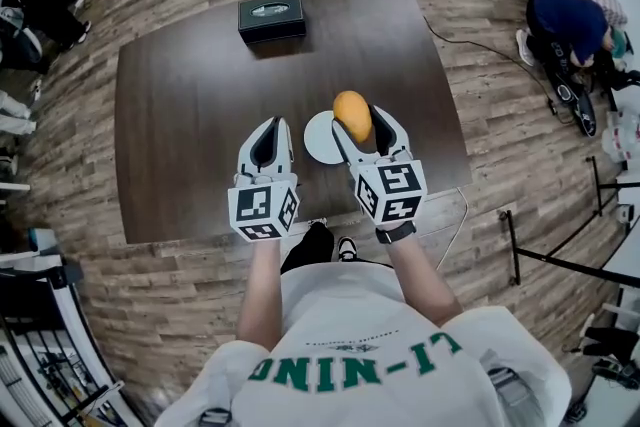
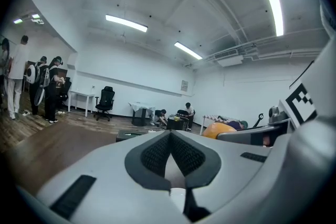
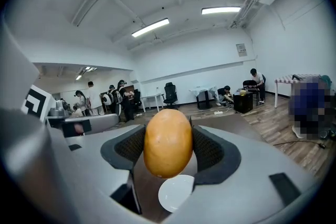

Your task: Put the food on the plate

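An orange, egg-shaped piece of food (image 1: 352, 116) (image 3: 168, 142) is clamped between the pads of my right gripper (image 1: 354, 123) (image 3: 168, 148), held in the air above the small white plate (image 1: 322, 139) (image 3: 176, 192) on the dark brown table (image 1: 200, 95). The food also shows at the right of the left gripper view (image 2: 218, 130). My left gripper (image 1: 269, 141) (image 2: 170, 153) hovers beside the plate's left edge, its jaw tips touching with nothing between them.
A black box (image 1: 271, 16) (image 2: 131, 135) rests near the table's far edge. A person crouches on the wood floor at the far right (image 1: 565, 25). More people stand by desks and a chair in the background (image 3: 113, 99).
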The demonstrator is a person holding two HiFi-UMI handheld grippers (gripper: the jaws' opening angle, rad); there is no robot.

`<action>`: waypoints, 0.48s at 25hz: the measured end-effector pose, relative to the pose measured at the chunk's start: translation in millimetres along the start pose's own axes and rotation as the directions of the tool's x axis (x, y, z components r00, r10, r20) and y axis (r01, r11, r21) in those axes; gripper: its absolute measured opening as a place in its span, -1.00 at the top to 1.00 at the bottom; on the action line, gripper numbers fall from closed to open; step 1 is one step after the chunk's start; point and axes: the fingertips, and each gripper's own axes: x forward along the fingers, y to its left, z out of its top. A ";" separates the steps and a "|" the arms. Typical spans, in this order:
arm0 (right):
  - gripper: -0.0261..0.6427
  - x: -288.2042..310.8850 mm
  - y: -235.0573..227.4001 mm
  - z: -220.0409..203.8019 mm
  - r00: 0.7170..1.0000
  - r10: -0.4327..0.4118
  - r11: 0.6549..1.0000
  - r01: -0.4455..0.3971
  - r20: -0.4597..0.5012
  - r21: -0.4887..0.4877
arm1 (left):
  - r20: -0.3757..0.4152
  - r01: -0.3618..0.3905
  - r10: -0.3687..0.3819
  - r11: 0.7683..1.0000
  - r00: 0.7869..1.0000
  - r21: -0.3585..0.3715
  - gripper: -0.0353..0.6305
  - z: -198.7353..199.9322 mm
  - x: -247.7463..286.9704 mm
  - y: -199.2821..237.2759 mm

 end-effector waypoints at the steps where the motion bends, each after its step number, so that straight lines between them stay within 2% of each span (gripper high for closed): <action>1: 0.04 3.7 -0.2 -2.4 1.000 0.002 1.000 -0.002 -0.005 0.003 | -0.002 0.004 -0.004 1.000 1.000 -0.002 0.86 -1.7 2.5 1.4; 12: 0.04 45.0 -7.9 -38.5 0.996 -0.001 1.000 0.001 -0.087 -0.002 | -0.038 0.029 -0.028 0.999 0.999 0.017 0.86 -31.7 30.2 12.4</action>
